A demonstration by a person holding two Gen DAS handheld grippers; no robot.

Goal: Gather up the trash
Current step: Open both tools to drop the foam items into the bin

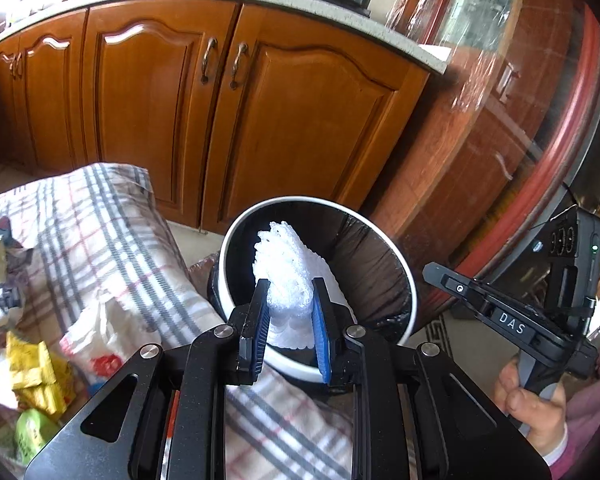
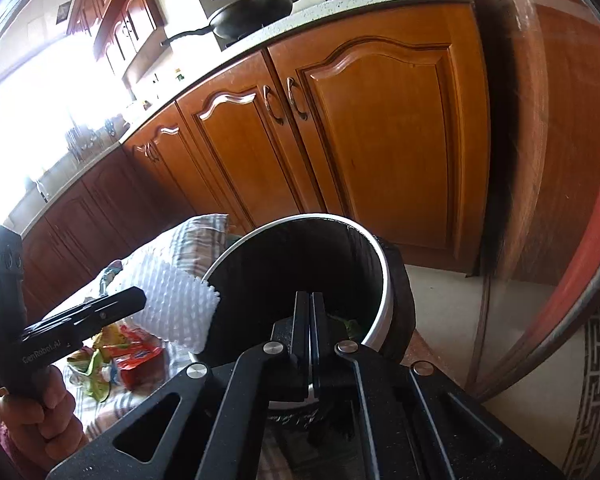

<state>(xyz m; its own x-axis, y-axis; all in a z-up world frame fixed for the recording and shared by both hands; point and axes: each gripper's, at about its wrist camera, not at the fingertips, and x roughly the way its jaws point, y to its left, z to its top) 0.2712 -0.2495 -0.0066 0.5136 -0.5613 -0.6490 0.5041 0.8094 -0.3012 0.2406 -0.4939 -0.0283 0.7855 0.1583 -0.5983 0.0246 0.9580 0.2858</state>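
Observation:
My left gripper is shut on a piece of white foam netting and holds it over the mouth of a white-rimmed trash bin lined with a dark bag. The netting also shows in the right wrist view, hanging at the bin's left rim. My right gripper is shut and empty, with its tips over the bin's opening. Some green trash lies inside the bin.
A plaid cloth covers the surface left of the bin and carries several wrappers: yellow, green, a white plastic bag and a red packet. Wooden kitchen cabinets stand behind. A round glass-topped table is at right.

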